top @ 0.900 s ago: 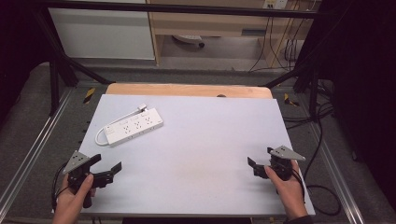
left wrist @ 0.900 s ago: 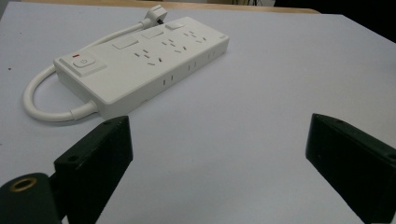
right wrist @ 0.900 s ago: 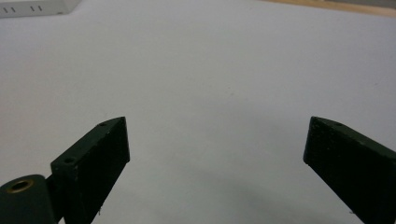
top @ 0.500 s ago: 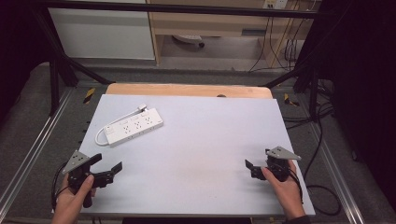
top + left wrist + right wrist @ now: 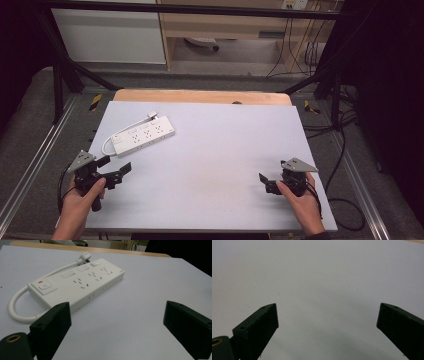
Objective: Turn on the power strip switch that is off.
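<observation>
A flat, matte white table [image 5: 210,165] with a light wooden strip [image 5: 200,96] along its far edge carries one object: a white plastic power strip [image 5: 144,136], a long rectangular block lying flat at the far left of the surface, set at a slant. In the left gripper view its smooth top shows rows of socket holes, three flat rocker switches and a square power button [image 5: 45,286] with a small red mark beside it. A thick, rounded white cord [image 5: 18,310] loops out from the button end and curves behind the body to a plug [image 5: 85,256] lying near the far end.

The left gripper [image 5: 114,170], held in the person's left hand [image 5: 80,200] at the near left corner, points toward the power strip, near it but not touching; its blocky black jaws stand wide apart with nothing between them. The right gripper [image 5: 266,182], in the right hand [image 5: 300,200] near the near right corner and topped by a grey three-cornered plate [image 5: 298,165], hovers over bare tabletop, its jaws likewise spread and empty.
</observation>
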